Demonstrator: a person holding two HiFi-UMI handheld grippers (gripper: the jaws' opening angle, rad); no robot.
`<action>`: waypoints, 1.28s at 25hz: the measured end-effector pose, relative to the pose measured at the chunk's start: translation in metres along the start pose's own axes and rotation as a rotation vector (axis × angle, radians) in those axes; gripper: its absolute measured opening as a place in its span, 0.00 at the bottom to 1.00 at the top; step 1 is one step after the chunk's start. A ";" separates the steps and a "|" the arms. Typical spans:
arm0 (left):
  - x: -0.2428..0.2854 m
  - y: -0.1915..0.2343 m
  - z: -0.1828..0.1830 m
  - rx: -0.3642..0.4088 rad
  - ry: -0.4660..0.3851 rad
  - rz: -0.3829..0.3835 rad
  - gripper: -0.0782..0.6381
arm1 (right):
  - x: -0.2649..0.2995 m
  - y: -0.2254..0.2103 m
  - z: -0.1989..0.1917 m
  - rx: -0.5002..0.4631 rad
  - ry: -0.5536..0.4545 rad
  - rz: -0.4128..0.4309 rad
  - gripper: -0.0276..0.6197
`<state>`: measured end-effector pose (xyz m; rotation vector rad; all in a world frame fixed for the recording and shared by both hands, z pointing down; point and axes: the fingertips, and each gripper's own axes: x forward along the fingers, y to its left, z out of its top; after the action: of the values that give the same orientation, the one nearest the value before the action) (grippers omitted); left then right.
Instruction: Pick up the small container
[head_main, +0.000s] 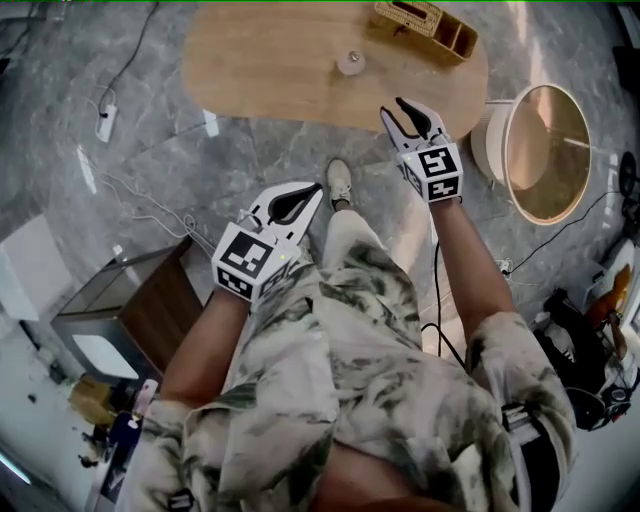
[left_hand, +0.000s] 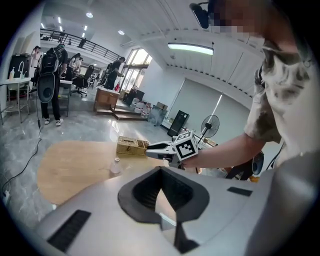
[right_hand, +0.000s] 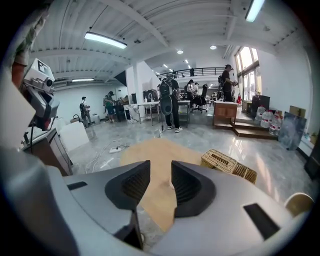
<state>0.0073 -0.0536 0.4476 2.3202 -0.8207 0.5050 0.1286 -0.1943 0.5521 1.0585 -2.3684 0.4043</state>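
The small container (head_main: 350, 62), a clear little bottle with a pale cap, stands on the oval wooden table (head_main: 270, 70); in the left gripper view the container (left_hand: 115, 166) stands left of the jaws. My right gripper (head_main: 397, 107) hovers at the table's near edge, to the right of and short of the container, open and empty. In its own view the right gripper (right_hand: 160, 172) shows bare table between its pads. My left gripper (head_main: 314, 190) hangs lower over the floor, its tips together with nothing in them. In its own view the left gripper (left_hand: 160, 172) looks across at the right gripper (left_hand: 150, 148).
A wicker basket (head_main: 425, 22) sits at the table's far right end. A round wooden side table (head_main: 545, 150) stands to the right, a dark cabinet (head_main: 140, 310) to the left. A power strip (head_main: 105, 120) and cables lie on the floor. People stand in the background.
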 end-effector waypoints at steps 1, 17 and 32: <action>0.005 0.003 0.001 -0.003 0.003 0.000 0.14 | 0.008 -0.005 -0.003 -0.001 0.005 0.003 0.27; 0.055 0.039 0.007 -0.086 0.009 0.030 0.14 | 0.127 -0.046 -0.057 -0.011 0.105 0.060 0.30; 0.065 0.072 0.001 -0.173 -0.003 0.087 0.14 | 0.209 -0.068 -0.092 -0.007 0.175 0.065 0.35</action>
<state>0.0069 -0.1265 0.5119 2.1347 -0.9322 0.4494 0.0922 -0.3225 0.7495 0.9062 -2.2505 0.4913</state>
